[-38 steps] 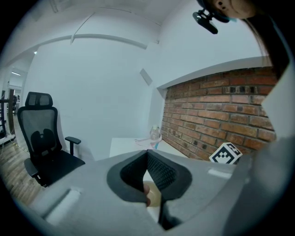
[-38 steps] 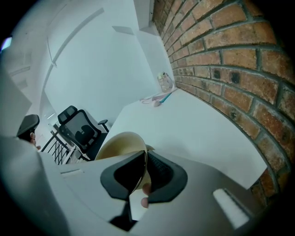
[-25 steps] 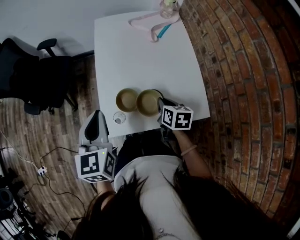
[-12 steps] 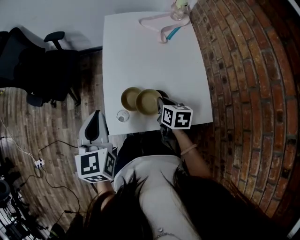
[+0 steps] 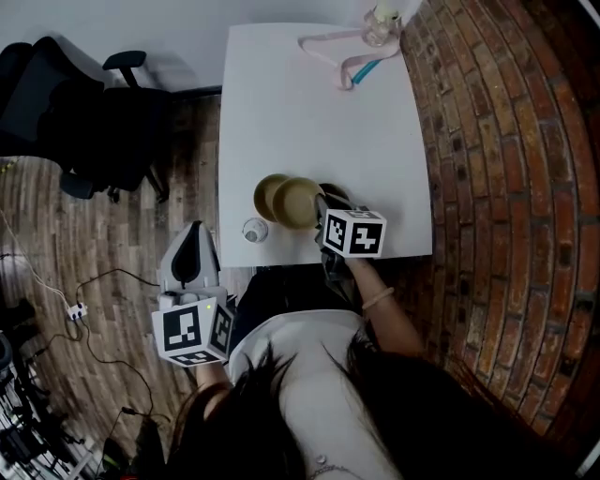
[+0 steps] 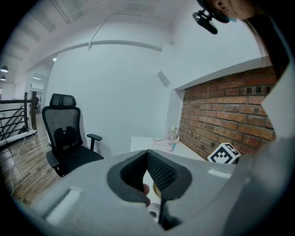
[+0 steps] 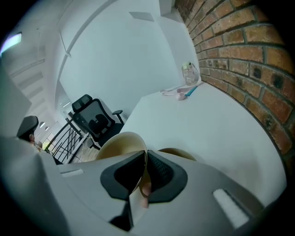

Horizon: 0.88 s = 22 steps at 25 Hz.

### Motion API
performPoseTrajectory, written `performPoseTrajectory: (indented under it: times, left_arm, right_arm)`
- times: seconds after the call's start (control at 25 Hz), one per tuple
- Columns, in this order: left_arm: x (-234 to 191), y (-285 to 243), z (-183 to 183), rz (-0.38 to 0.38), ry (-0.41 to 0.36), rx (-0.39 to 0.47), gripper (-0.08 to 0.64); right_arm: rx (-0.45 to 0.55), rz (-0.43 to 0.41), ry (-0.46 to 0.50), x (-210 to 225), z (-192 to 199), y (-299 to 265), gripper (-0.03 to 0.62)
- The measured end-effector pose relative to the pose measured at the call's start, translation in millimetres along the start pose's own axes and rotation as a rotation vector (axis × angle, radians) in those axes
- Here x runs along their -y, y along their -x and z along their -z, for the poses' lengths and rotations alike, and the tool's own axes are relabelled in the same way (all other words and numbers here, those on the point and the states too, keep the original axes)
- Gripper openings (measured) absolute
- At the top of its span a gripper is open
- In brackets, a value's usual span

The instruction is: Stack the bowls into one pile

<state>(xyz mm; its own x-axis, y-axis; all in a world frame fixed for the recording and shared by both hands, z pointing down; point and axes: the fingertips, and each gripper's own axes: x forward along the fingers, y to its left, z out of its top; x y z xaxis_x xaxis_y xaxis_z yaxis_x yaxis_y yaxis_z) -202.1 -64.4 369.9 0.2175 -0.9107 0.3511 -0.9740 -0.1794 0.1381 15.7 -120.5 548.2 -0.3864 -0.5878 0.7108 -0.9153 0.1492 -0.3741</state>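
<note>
- the right gripper [image 5: 322, 208] is clamped on the rim of a tan bowl [image 5: 296, 202]; in the right gripper view the thin rim runs straight between the two pads of the right gripper [image 7: 146, 157], with the bowl's body [image 7: 117, 144] to the left of the jaws.
- the held bowl lies just ahead of that gripper, near the front edge of the white tabletop [image 5: 309, 112]. it overlaps the right side of a second tan bowl [image 5: 265, 194].
- in the head view the held bowl's mouth faces up towards the camera. in the right gripper view it leans, with its hollow turned to that view's left.
- the second bowl sits mouth up on the tabletop, touching or under the held one; i cannot tell which.
- a small clear glass [image 5: 254, 230] stands just in front of the second bowl, at the tabletop's front edge.
- the left gripper [image 5: 194, 234] hangs off the tabletop, over the wooden floor [image 5: 94, 253], well apart from both bowls. its jaws are together at the tips with nothing between them [image 6: 147, 154].
- at the tabletop's far edge lie a pink strap [image 5: 328, 45] and a bottle [image 5: 382, 19].
- a black office chair [image 5: 84, 112] stands to the left and a brick wall [image 5: 506, 141] runs along the right.
</note>
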Motion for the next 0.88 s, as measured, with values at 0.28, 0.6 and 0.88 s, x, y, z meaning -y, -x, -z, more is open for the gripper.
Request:
performPoseTrajectory:
  times: [0.28, 0.6, 0.88]
  left_arm:
    - [-15, 4, 1, -0.046, 0.014, -0.002, 0.000]
    - [-27, 7, 2, -0.084, 0.026, -0.006, 0.000]
    - [-33, 8, 5, -0.107, 0.032, -0.018, 0.000]
  right_arm:
    - [-0.027, -0.031, 0.023, -13, 0, -16, 0.021]
    - [-0.053, -0.044, 0.052, -24, -1, -29, 0.021]
    - [-0.079, -0.054, 0.060, -28, 3, -39, 0.021]
